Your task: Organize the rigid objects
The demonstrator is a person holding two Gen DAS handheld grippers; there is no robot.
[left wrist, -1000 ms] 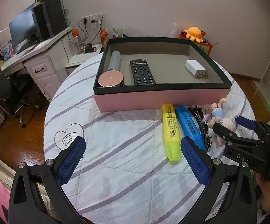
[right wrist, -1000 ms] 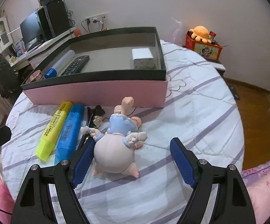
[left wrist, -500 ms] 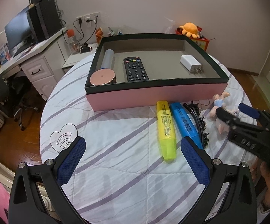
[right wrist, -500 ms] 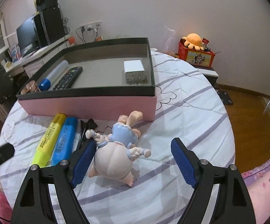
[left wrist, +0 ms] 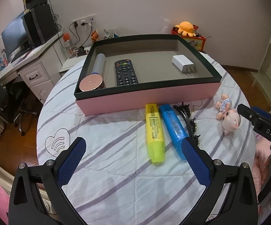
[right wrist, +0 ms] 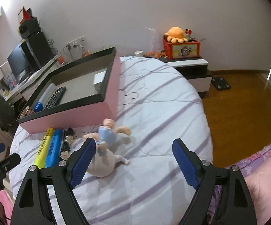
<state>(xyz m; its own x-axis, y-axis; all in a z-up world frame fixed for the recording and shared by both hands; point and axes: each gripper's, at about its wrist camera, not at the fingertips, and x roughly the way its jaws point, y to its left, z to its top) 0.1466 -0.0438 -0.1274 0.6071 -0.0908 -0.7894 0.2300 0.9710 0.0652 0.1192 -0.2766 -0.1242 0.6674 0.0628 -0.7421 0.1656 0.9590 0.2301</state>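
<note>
A pink box with a black rim (left wrist: pixel 146 98) (right wrist: pixel 75 115) holds a black remote (left wrist: pixel 125 72), a white charger (left wrist: pixel 182 64), a rose-gold round lid (left wrist: pixel 91 83) and a pale blue tube (left wrist: pixel 98 63). In front of it lie a yellow highlighter (left wrist: pixel 154 131) (right wrist: pixel 43 148), a blue highlighter (left wrist: pixel 173 129) (right wrist: pixel 53 148), a black hair clip (left wrist: pixel 189 120) and a pig doll (left wrist: pixel 227 116) (right wrist: pixel 107 146). My left gripper (left wrist: pixel 133 150) hangs open above the sheet near the highlighters' tips. My right gripper (right wrist: pixel 133 146) (left wrist: pixel 249 110) is open; the doll lies by its left finger, partly behind it, ungripped.
All of this rests on a round bed with a striped white cover (left wrist: pixel 116 178). A desk with a monitor (left wrist: pixel 15 37) stands to the left. A low cabinet with a red box and an orange plush (right wrist: pixel 180 43) sits behind, and wooden floor (right wrist: pixel 238 101) lies to the right.
The right gripper has swung and rolled to the right, so the doll now sits by its left finger instead of between the fingers. The left gripper has barely moved.
</note>
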